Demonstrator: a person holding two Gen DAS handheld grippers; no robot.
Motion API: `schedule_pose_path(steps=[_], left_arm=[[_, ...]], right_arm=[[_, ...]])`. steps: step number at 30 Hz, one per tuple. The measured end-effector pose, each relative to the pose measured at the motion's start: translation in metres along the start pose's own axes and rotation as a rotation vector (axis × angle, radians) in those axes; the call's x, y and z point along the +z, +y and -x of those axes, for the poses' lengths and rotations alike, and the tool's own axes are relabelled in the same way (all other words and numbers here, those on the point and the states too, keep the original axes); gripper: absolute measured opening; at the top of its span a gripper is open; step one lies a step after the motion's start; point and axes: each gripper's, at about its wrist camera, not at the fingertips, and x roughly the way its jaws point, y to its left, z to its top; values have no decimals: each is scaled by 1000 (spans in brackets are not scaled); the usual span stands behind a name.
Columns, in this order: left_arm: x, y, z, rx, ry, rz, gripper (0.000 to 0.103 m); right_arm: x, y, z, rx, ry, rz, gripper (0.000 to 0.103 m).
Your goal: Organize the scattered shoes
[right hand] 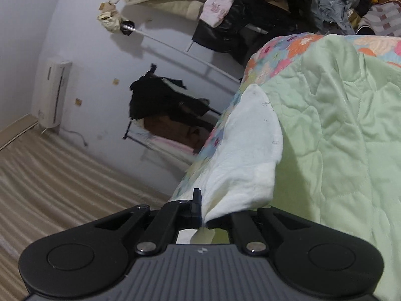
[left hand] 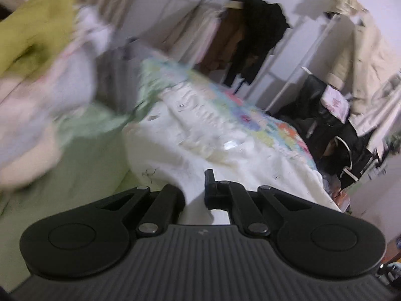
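White and pale-green bedding fills both wrist views. A quilted green cover takes up the right half of the right wrist frame, and a white fleecy blanket spreads across the centre of the left wrist frame, edged by a floral patterned quilt running toward the right. Striped beige curtain fabric covers the lower left of the right wrist view. Above it hangs a wall-mounted air conditioner on the pale wall. A clothes rack hung with dark and pink garments stands at the upper centre of the left wrist frame. A cream coat hangs at the upper right, over a heap of black clothing. A blurred yellow-green cloth sits at the upper left.

The right gripper, low in its frame, is closed on a fold of the white blanket, the cloth pinched between its jaws. The left gripper sits low in its own frame with white blanket lying between its parted jaws; whether it is clamping the cloth cannot be told. Shoes show in neither view.
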Motion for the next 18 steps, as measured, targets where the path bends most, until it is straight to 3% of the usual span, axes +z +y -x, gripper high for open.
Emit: schedule_pose_path(steps=[3, 7, 11, 16, 17, 18], left_arm=[[-12, 21, -18, 69, 65, 3, 1], [1, 40, -45, 36, 116, 91, 1], [57, 10, -90, 21, 106, -28, 2], [145, -57, -168, 16, 51, -154, 2], [171, -80, -195, 29, 29, -222, 4], [191, -95, -219, 15, 34, -265, 13]], right_arm=[[-11, -19, 10, -46, 34, -17, 3], [-3, -38, -2, -109, 52, -57, 3], [24, -30, -44, -139, 75, -15, 3], [93, -5, -161, -164, 141, 100, 3], [102, -2, -176, -164, 145, 103, 3], [121, 5, -211, -162, 154, 124, 3]])
